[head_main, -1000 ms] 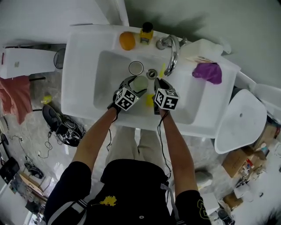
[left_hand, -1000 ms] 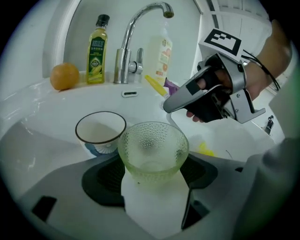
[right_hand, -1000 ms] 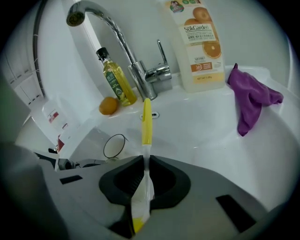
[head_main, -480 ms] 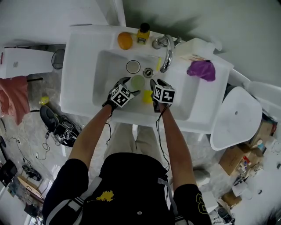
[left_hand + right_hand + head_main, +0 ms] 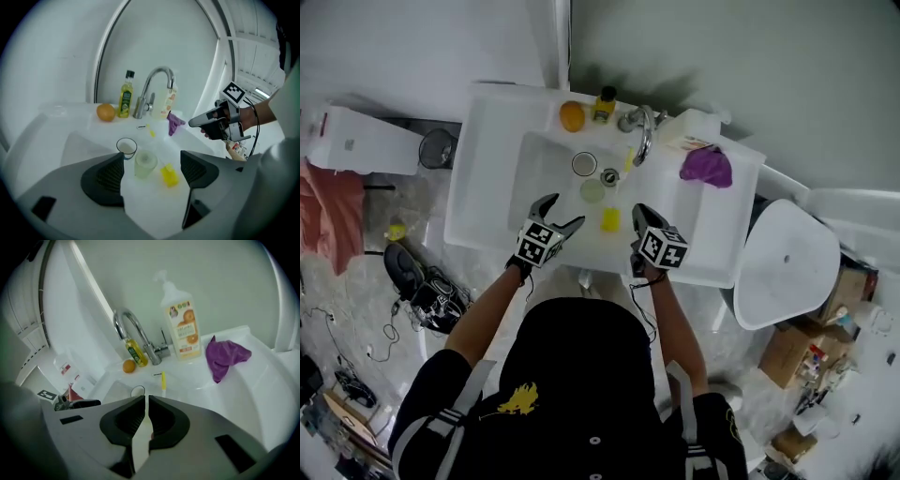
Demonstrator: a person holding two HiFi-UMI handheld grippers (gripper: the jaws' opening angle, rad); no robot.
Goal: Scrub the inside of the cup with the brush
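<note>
Left gripper (image 5: 152, 171) fingers spread, empty; cup (image 5: 145, 162) at its 12 o'clock, in sink (image 5: 487, 187). Right gripper (image 5: 146, 416) fingers have just been closing, now pressed together (nothing between); brush (image 5: 163, 379) at 12 o'clock.

Head view: high over the sink (image 5: 484, 202), facing steeply down, faucet (image 5: 639, 131) toward frame top, the whole sink in shot. Left gripper view: low and near, front-left of the faucet, looking across the sink at it; right gripper view: low, front-right of the faucet, facing it. All three share the faucet, with orange (image 5: 572, 116) and purple cloth (image 5: 706, 166) either side of it.
</note>
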